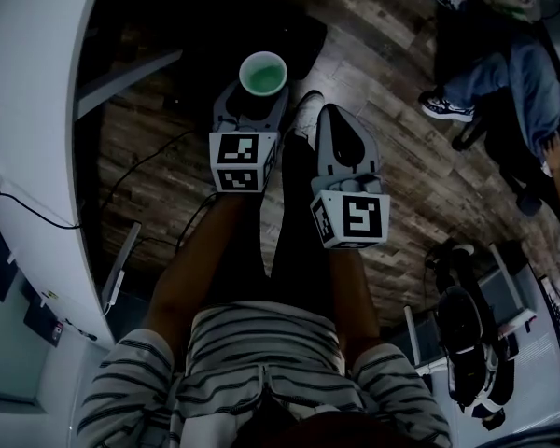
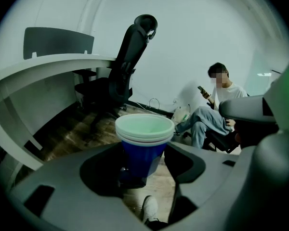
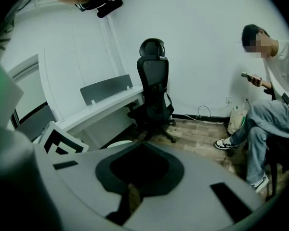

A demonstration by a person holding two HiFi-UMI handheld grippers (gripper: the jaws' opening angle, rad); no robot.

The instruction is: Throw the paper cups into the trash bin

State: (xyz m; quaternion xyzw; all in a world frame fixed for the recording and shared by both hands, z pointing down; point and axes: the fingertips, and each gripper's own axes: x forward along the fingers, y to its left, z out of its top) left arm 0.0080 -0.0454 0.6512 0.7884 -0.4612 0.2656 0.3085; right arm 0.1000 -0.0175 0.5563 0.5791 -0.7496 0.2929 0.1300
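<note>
Left gripper view has the left hand-held gripper [image 2: 145,152] clamped wide around stacked blue paper cups [image 2: 144,128]; right hand-held gripper [image 3: 142,146] is closed, empty.

Left gripper [image 1: 256,99] is clamped on stacked cups [image 1: 263,73], right gripper [image 1: 336,124] is held shut and empty, both pointed downward, forearms extended.

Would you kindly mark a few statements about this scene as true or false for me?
1. The left gripper holds a stack of blue paper cups. True.
2. The right gripper holds a cup too. False: its jaws are together with nothing between them.
3. A seated person is holding a phone. True.
4. The black office chair lies tipped over. False: it stands upright beside the white desk.
</note>
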